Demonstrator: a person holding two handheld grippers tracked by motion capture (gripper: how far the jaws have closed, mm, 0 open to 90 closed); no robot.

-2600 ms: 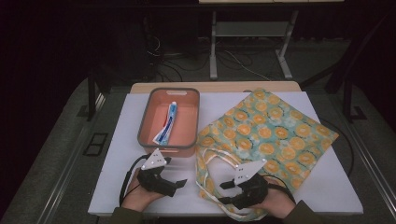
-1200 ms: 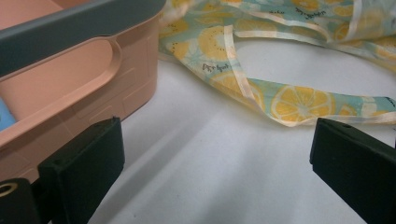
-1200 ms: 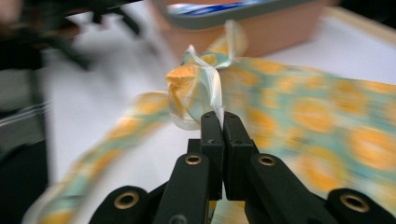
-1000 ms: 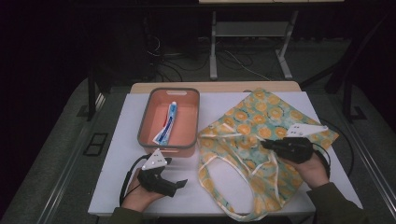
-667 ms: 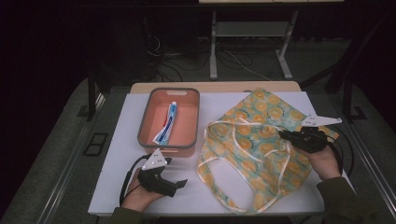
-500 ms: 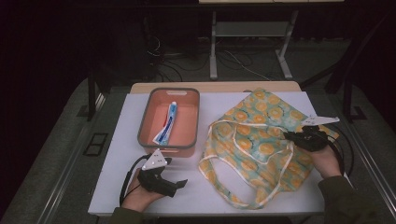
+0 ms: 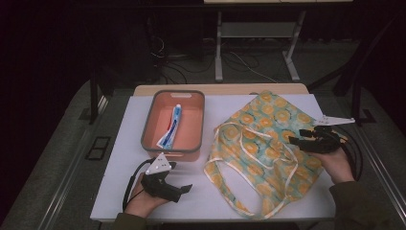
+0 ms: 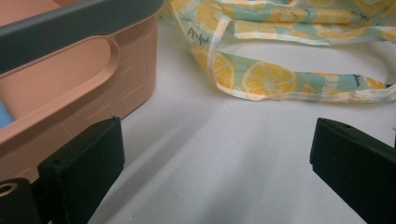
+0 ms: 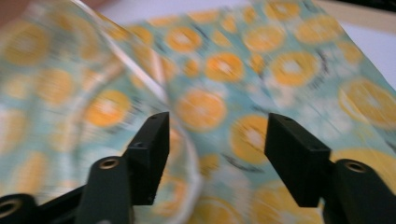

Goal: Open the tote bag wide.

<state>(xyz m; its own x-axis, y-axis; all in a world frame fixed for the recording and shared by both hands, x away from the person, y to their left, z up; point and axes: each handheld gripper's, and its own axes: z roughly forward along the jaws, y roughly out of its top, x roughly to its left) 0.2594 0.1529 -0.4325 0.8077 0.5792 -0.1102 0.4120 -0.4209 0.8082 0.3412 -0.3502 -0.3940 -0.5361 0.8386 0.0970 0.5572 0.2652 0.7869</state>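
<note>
Both jaws stand released: the right gripper has just opened over the fruit-print tote bag lying at the worktop's right, so spreading seems finished, and next the idle left gripper probably fetches the toothpaste.

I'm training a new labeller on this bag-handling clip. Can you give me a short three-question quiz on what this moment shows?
1. True or false: the tube lies inside the orange bin.
2. Which gripper is over the fabric bag? A) left gripper B) right gripper C) both
3. Fill in: the right gripper has its jaws ____, and they have just been opening, with the bag's cloth behind the gap and nothing pinched.

Key
1. True.
2. B. The left gripper rests on the white table near the bin, jaws apart with nothing between them.
3. Open.
</note>
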